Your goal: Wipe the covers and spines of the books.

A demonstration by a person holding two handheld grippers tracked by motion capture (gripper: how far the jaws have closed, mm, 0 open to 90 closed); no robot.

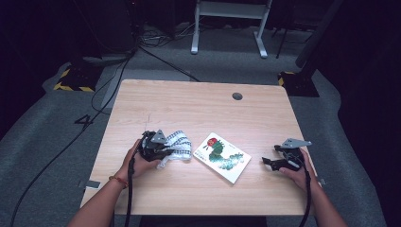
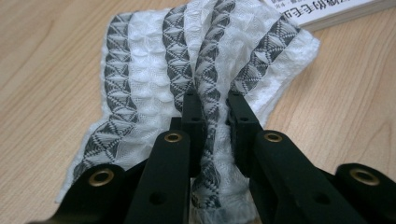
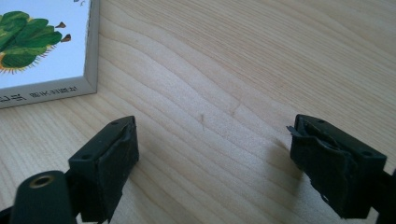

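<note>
While the cloth [image 2: 196, 93] lies bunched on the surface [image 1: 198, 106], left of centre, the left gripper [image 2: 212, 105] has its jaws pinched shut on a raised fold of it. Cloth is white with grey patterned stripes, and the stripes run away from the jaws toward the book [image 1: 221, 156]. Book sits just beside the cloth's far edge, near the middle. Left hand [image 1: 137, 161] is clearly the nearer one. Right gripper [image 3: 212, 149] rests well apart at the right edge, jaws wide, nothing between them, just bare wood. Left gripper view shows the pinched fold; high view hides that grip behind the gripper body. Right gripper view catches the book's corner [image 3: 46, 51].
</note>
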